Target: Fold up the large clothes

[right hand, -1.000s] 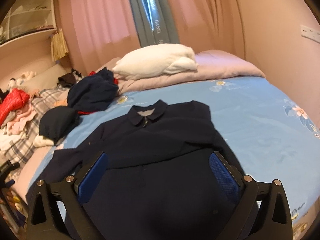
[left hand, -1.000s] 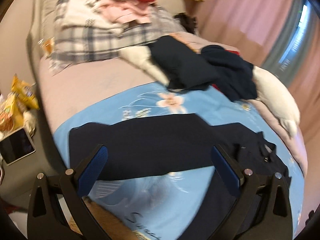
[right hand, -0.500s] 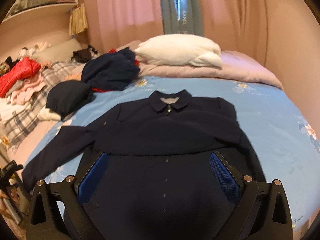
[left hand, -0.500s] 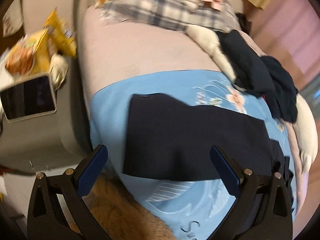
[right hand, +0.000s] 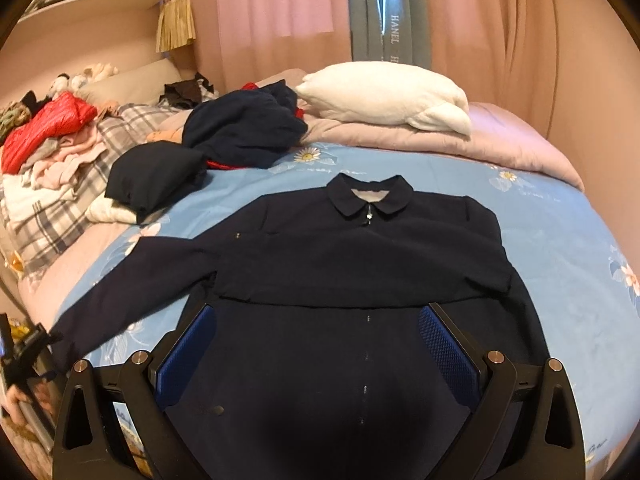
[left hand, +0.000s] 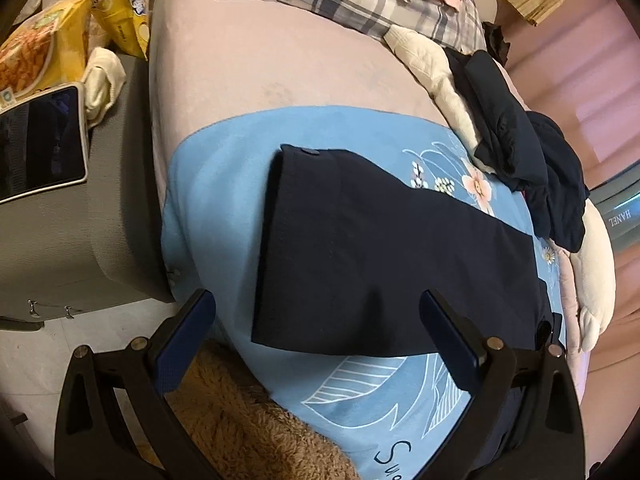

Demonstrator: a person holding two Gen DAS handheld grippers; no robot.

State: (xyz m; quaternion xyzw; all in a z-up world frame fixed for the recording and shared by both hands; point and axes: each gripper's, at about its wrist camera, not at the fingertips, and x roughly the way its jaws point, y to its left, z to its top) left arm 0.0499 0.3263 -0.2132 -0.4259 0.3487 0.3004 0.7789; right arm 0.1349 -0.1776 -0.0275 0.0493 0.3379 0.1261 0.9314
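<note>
1. While the left gripper hovered with its blue-padded fingers spread wide and nothing between them, the left wrist view showed one sleeve of the navy jacket lying flat on the blue bedspread. The sleeve's long axis ran from the cuff end near the bed's edge, at picture left, away toward the right, where it met the jacket's body. The cuff end lay just ahead of the fingertips and between their lines, not touching them. Beyond it sat a heap of dark clothes and a plaid blanket; a tablet and yellow snack bags lay on the grey stand beside the bed.

2. In the right wrist view, the right gripper was likewise wide apart and empty. The navy jacket lay face up on the bedspread, collar pointing away toward the white pillow, hem toward the camera, so its long axis ran straight ahead. One sleeve was folded across the chest; the other stretched out to picture left. The lower body of the jacket filled the gap between the fingers, though whether they touched it could not be told.
</note>
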